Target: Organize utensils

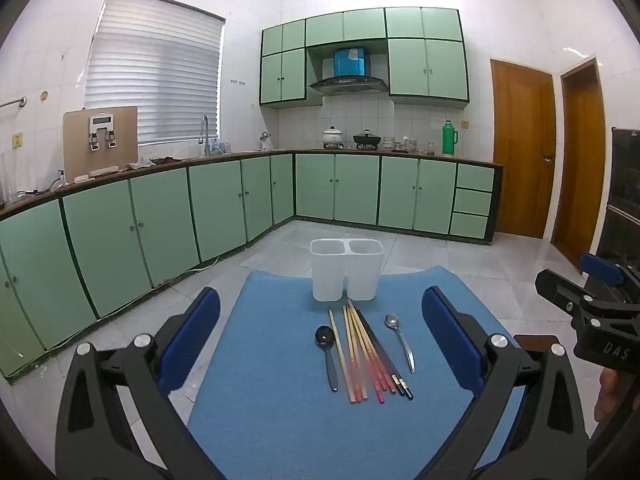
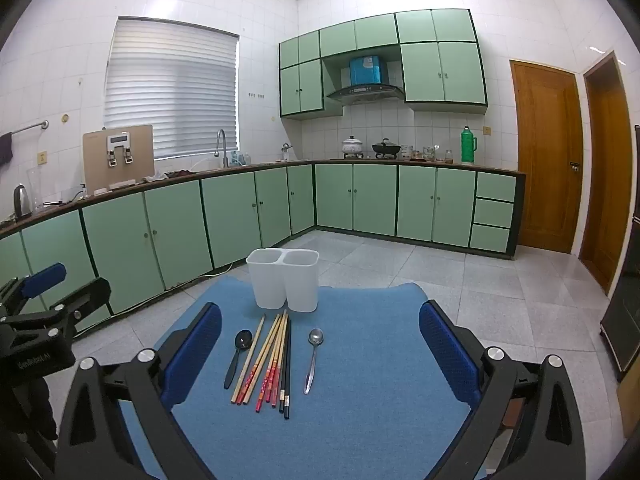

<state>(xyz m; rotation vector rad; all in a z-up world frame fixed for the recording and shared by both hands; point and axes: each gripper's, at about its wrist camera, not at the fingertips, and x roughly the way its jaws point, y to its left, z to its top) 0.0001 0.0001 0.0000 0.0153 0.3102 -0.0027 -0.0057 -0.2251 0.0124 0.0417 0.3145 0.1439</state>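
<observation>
A white two-compartment utensil holder [image 1: 346,269] [image 2: 284,280] stands empty at the far end of a blue mat [image 1: 280,400] [image 2: 380,400]. In front of it lie a black spoon [image 1: 326,354] [image 2: 238,356], several chopsticks [image 1: 366,352] [image 2: 270,360] in a bundle, and a silver spoon [image 1: 400,340] [image 2: 313,358]. My left gripper [image 1: 320,336] is open and empty, above the near mat. My right gripper [image 2: 320,344] is open and empty, beside it; it also shows in the left wrist view [image 1: 592,300].
The mat lies on a small table above a grey tiled floor [image 2: 480,280]. Green cabinets [image 1: 160,220] run along the left and back walls. Wooden doors [image 2: 548,152] stand at the right.
</observation>
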